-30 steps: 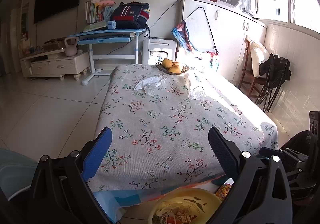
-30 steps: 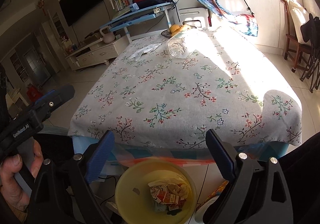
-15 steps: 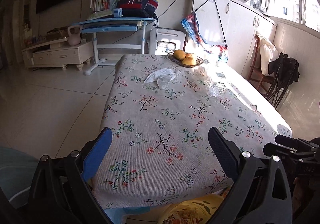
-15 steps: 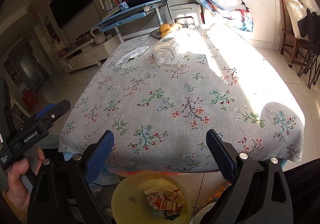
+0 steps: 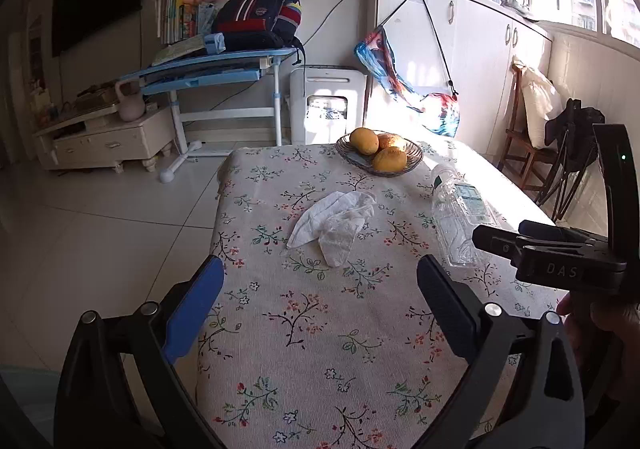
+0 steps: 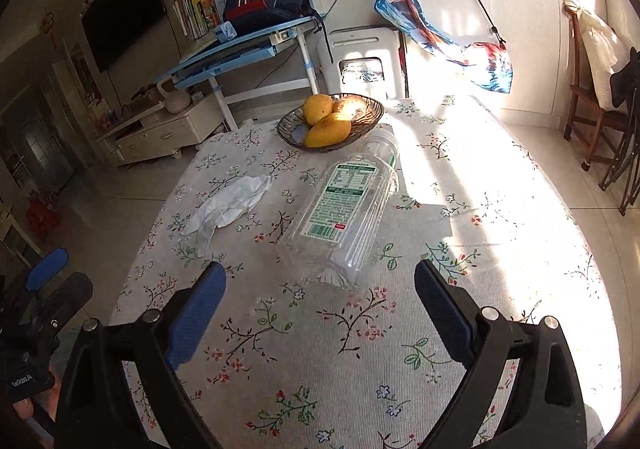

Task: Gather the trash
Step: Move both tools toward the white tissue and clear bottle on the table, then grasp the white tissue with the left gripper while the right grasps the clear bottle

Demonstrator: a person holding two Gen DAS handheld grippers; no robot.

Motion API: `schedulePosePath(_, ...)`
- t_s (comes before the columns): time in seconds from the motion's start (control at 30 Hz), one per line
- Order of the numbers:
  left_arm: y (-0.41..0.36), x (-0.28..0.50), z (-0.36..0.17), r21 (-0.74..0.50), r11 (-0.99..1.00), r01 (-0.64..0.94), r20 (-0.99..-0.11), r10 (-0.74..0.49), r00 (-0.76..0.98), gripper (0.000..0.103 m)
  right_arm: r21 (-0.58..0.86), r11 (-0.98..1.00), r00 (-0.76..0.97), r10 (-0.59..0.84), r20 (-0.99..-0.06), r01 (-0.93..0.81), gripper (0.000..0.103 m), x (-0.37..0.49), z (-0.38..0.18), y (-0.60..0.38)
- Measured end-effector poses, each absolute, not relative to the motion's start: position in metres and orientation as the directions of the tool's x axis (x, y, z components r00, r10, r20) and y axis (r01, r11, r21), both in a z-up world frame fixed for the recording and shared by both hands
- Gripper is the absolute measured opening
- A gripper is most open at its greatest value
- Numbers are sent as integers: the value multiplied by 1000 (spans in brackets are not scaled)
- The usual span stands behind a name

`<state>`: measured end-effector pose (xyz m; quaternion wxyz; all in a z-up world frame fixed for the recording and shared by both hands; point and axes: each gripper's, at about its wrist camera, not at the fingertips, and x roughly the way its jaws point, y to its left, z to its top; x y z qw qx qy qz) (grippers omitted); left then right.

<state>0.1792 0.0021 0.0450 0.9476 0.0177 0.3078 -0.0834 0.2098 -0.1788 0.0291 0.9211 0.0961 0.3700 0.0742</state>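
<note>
Right wrist view: right gripper (image 6: pixel 318 299) spread wide, empty, just short of the bottle (image 6: pixel 344 217) lying base-first, near side of the fruit bowl (image 6: pixel 330 121). Tissue (image 6: pixel 228 207) left of bottle; left gripper (image 5: pixel 320 303) likewise agape. Risk: smooth plastic rolls bowlward if nudged.

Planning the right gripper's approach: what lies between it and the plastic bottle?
Only bare floral tablecloth lies between the right gripper and the plastic bottle, seen in the right wrist view.

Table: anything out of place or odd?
Yes. A clear plastic bottle lies on its side on the tablecloth, below the fruit basket. A crumpled tissue lies loose to its left. Nothing looks spilled.
</note>
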Motion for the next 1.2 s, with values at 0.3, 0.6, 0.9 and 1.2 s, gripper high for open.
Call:
schedulePosePath(0.3, -27, 266, 18, 37, 977, 208, -644, -136, 752, 94, 219, 973, 692, 206, -692, -70, 91, 249, 9, -179)
schedulePosePath(0.6, -45, 337, -12, 61, 981, 186, -717, -87, 691, 94, 216, 971, 663, 227, -713, -101, 71, 268, 5, -189)
schedulePosePath(0.9, -56, 351, -29, -16, 965, 262, -791, -172, 587, 44, 217, 962, 621, 273, -735, -166, 55, 268, 4, -186)
schedulePosePath(1.2, -41, 287, -20, -222, 936, 272, -762, -341, 551, 13, 399, 908, 585, 395, -708, -130, 55, 238, 8, -203)
